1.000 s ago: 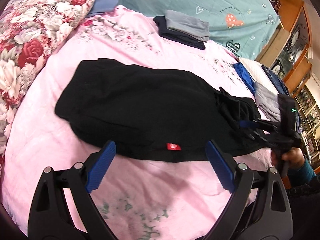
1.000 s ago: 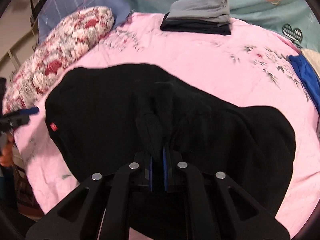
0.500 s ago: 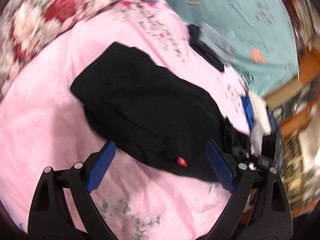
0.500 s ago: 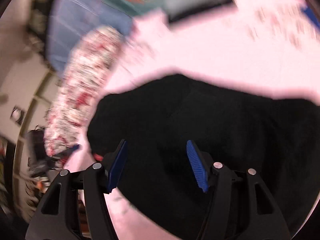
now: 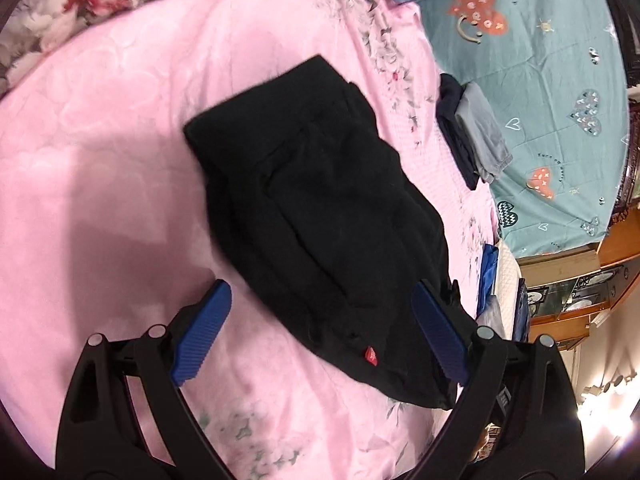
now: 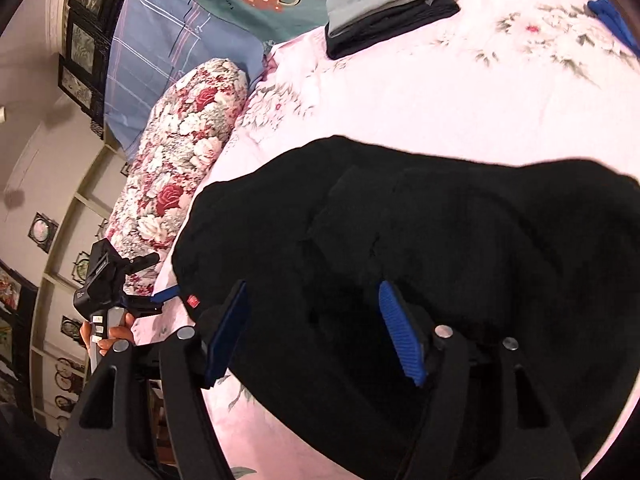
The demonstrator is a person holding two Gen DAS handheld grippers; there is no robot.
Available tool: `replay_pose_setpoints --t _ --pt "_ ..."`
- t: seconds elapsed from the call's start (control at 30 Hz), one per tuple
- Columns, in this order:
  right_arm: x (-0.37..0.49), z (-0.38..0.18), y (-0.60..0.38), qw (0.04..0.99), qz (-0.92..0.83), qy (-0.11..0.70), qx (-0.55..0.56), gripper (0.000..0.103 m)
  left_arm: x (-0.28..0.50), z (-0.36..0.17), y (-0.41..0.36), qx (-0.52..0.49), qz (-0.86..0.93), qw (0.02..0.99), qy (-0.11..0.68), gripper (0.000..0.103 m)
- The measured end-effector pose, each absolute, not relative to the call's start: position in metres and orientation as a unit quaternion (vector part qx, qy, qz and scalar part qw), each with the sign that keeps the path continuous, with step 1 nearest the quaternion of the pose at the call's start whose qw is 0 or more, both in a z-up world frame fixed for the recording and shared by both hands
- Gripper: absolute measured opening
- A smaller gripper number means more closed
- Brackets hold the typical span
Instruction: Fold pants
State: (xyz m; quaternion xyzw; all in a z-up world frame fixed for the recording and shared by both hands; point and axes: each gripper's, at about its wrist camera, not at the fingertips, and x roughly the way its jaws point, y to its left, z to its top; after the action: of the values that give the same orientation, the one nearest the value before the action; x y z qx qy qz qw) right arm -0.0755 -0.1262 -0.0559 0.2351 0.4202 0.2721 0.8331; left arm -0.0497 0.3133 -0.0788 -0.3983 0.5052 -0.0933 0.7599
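Note:
The black pants [image 5: 320, 216] lie folded in a thick bundle on the pink floral bedspread [image 5: 120, 120], with a small red tag [image 5: 371, 354] at the near edge. My left gripper [image 5: 320, 320] is open and empty, hovering just above the bundle's near end. In the right wrist view the pants [image 6: 440, 248] fill the middle, with the red tag [image 6: 193, 301] at their left edge. My right gripper [image 6: 314, 320] is open and empty, close over the pants. The left gripper [image 6: 160, 296] shows there at the left, beside the tag.
A folded grey and dark clothes stack [image 5: 472, 136] lies at the far side, also in the right wrist view [image 6: 384, 4]. A floral pillow [image 6: 184, 152] lies to the left. More clothes, blue [image 5: 488, 276], lie at the bed's right. A teal sheet [image 5: 540, 80] lies beyond.
My right gripper let go of the pants fabric and opened. Both grippers swung and tilted; the left one now looks along the bundle from its tagged end.

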Motion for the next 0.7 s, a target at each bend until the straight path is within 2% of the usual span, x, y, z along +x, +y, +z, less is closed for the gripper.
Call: replay_pose_setpoints --t 0.33,0.43,0.6,0.63,0.7 --pt "-0.077 -0.054 -0.116 0.826 0.294 0.413 0.246 0.068 -0.022 -0.084 0.306 -0.399 -0.071 0.773 0.488 0.093" --pt "-0.079 -0.052 -0.118 0.829 0.292 0.406 0.249 0.068 -0.024 -0.083 0.305 -0.401 -0.067 0.781 0.475 0.090" --pt "-0.080 -0.048 -0.120 0.832 0.291 0.403 0.248 0.068 -0.034 -0.085 0.311 -0.395 -0.049 0.795 0.458 0.057" --pt "-0.080 -0.048 -0.120 0.832 0.289 0.403 0.248 0.068 -0.035 -0.086 0.312 -0.396 -0.051 0.795 0.456 0.053" --pt "-0.080 -0.049 -0.121 0.832 0.284 0.405 0.249 0.068 -0.036 -0.087 0.316 -0.396 -0.048 0.796 0.455 0.033"
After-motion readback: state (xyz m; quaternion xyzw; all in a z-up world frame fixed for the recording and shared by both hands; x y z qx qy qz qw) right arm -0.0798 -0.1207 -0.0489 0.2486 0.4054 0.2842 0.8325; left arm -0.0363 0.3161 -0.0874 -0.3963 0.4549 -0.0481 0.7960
